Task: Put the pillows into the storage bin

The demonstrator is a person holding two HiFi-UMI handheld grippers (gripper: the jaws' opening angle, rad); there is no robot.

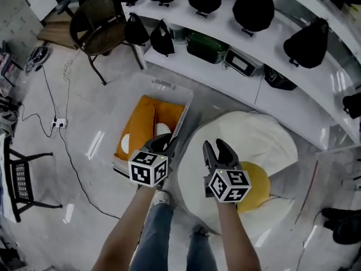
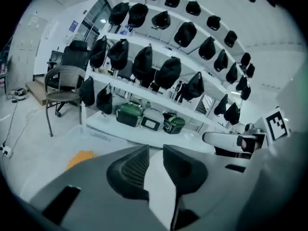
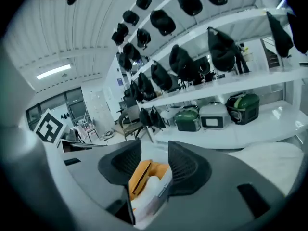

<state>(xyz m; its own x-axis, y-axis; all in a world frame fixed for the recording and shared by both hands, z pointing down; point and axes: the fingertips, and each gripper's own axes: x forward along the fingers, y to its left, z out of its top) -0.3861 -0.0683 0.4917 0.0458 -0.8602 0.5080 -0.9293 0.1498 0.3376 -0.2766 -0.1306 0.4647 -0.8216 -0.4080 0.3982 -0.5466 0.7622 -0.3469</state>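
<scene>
Right tool (image 1: 216, 147) beside yellow pillow (image 1: 257, 184)

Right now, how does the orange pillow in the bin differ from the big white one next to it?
The orange pillow sits inside the clear storage bin; the white pillow lies outside, to its right. The orange pillow is orange with white patches; the white pillow has a yellow round centre. The white pillow looks far larger than the orange pillow. Both look soft.

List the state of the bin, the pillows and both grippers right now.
Clear plastic storage bin: lidless, partly filled.
Orange pillows: inside the bin.
Large white pillow with yellow centre: on the floor beside the bin.
Left gripper: open, empty.
Right gripper: open, empty.
</scene>
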